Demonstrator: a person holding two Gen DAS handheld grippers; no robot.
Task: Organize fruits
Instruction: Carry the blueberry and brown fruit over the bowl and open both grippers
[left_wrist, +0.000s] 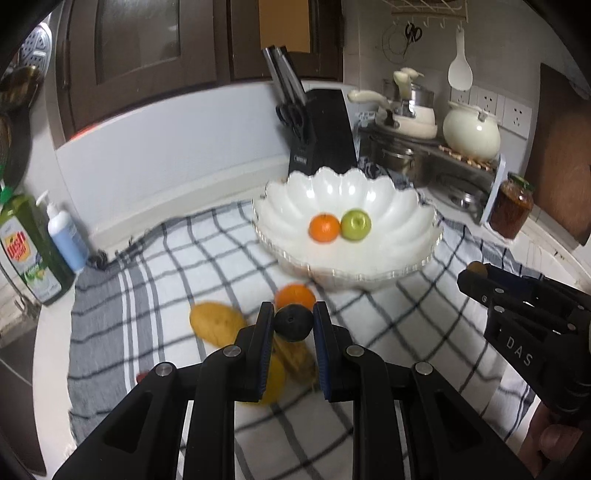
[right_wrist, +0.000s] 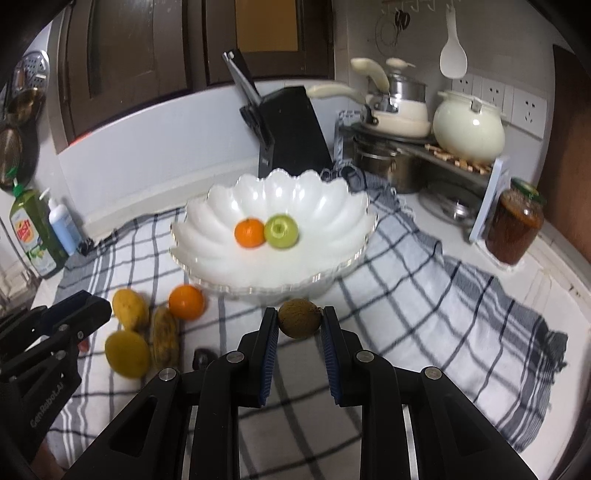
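A white scalloped bowl (left_wrist: 388, 206) (right_wrist: 317, 206) stands on a checked cloth and holds a small orange (left_wrist: 324, 228) (right_wrist: 250, 232) and a green apple (left_wrist: 355, 225) (right_wrist: 281, 230). My left gripper (left_wrist: 293, 323) is shut on a dark round fruit (left_wrist: 293, 324), held above the cloth in front of the bowl. My right gripper (right_wrist: 300, 325) is shut on a brown kiwi (right_wrist: 299, 318), just before the bowl's near rim. On the cloth lie an orange (right_wrist: 186, 302) (left_wrist: 295, 293), two yellow mangoes (right_wrist: 130, 308) (right_wrist: 127, 353), a banana (right_wrist: 165, 338) and a dark fruit (right_wrist: 203, 357).
A black knife block (right_wrist: 291, 133) stands behind the bowl. A rack with pots (right_wrist: 424, 147) and a cream kettle (right_wrist: 468, 127) sits at back right, a jar (right_wrist: 514, 229) beside it. Soap bottles (right_wrist: 33, 236) stand at far left. The checked cloth (right_wrist: 424, 302) covers the counter.
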